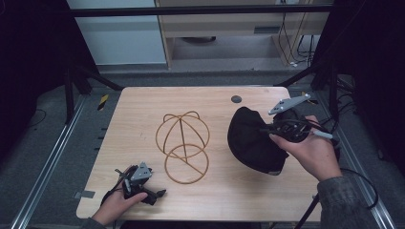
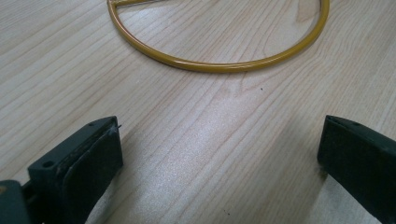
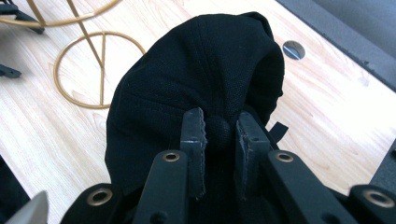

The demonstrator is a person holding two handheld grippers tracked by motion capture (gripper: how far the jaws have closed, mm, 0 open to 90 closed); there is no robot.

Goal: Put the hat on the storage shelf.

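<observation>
A black cap (image 1: 250, 139) hangs at the table's right, lifted partly off the wood, and my right gripper (image 1: 273, 134) is shut on its crown. In the right gripper view both jaws pinch a fold of the cap (image 3: 205, 79) near its top button, with my right gripper (image 3: 220, 133) centred on it. A gold wire hat stand (image 1: 183, 145) stands mid-table on its round base ring (image 2: 219, 46). My left gripper (image 1: 155, 193) rests open on the front left of the table, near the stand's ring. Bare wood lies between the open jaws of my left gripper (image 2: 219, 154).
The wooden table (image 1: 143, 114) has a round grey cable port (image 1: 236, 99) near its far edge. Dark frame rails and floor flank the table, and cables trail at the right.
</observation>
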